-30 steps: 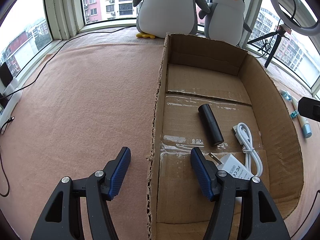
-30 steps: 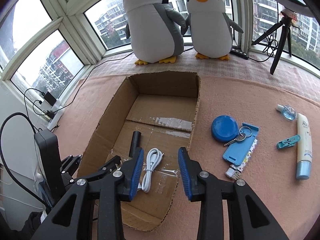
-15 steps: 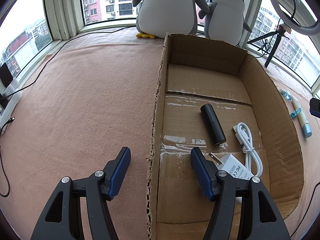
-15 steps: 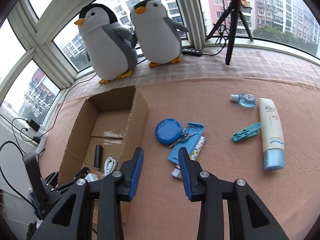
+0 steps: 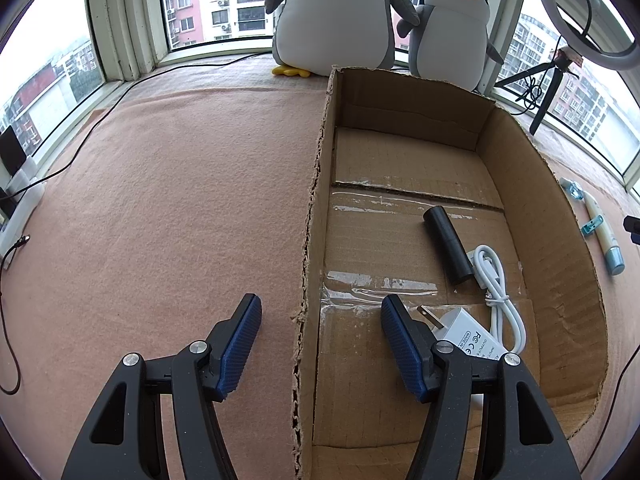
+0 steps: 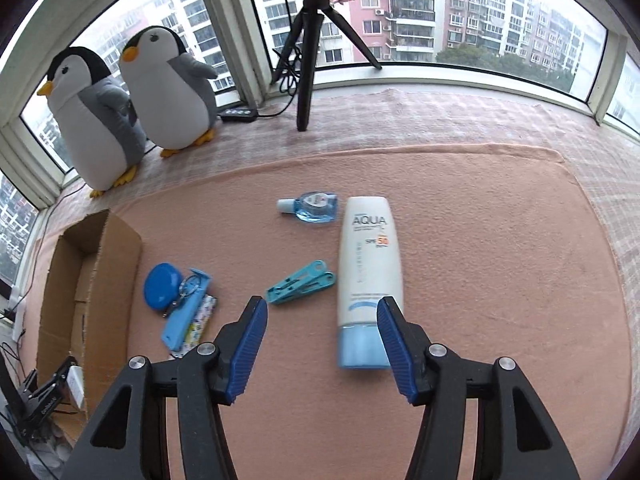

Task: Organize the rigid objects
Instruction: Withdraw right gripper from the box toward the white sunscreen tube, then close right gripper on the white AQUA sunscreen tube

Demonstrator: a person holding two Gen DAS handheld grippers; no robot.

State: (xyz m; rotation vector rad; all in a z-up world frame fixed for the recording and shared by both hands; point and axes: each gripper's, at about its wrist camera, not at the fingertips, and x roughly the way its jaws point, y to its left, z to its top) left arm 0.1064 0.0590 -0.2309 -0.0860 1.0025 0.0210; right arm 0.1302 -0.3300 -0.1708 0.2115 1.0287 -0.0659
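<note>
Three items lie inside the cardboard box: black cylinder, white cable, charger. Right tongs, spread and empty, hover above the sunscreen tube and clothespin. Left tongs, spread, straddle the box wall.

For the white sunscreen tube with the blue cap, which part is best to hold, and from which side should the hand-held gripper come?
Probably the lower white body just above the blue cap. The sunscreen tube lies flat on the pink blanket, cap towards the right hand-held gripper, so come from above with the open jaws across its width. The teal clothes peg lies close on one side, so mind that finger.
</note>
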